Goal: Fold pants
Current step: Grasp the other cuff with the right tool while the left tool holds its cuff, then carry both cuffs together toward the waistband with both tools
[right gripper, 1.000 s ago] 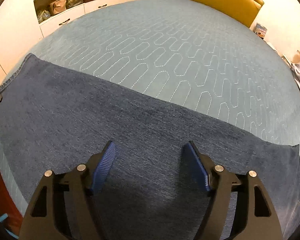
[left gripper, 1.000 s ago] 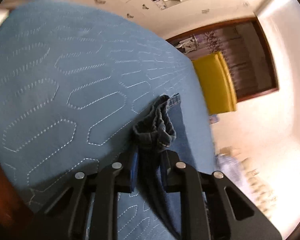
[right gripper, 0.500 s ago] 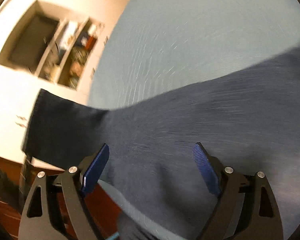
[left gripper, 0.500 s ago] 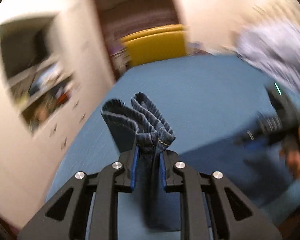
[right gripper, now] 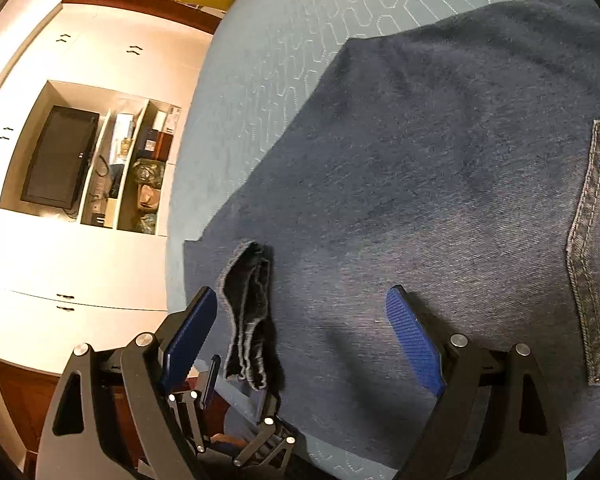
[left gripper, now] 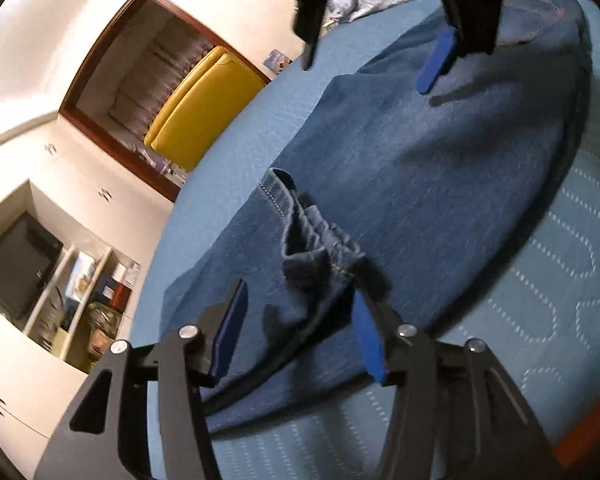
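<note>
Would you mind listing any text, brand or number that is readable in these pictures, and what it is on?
None can be read.
Television: a small mark on its lower bezel, too small to read.
Boxes on the shelves: printed labels, too blurred to read.
Jeans: no label or tag visible.

Setting: a home bedroom. Bed [right gripper: 260, 92] with a light blue quilted cover, stitched in long hexagons, fills most of both views. Beside the bed, a white built-in wardrobe wall [right gripper: 80, 272] with small dark handles; its open niche holds a flat dark television [right gripper: 58, 158] and shelves [right gripper: 140, 168] crammed with boxes and bags. Beyond the bed's far end, a yellow upholstered chair [left gripper: 198, 114] stands by a dark wood door frame [left gripper: 100, 46].
</note>
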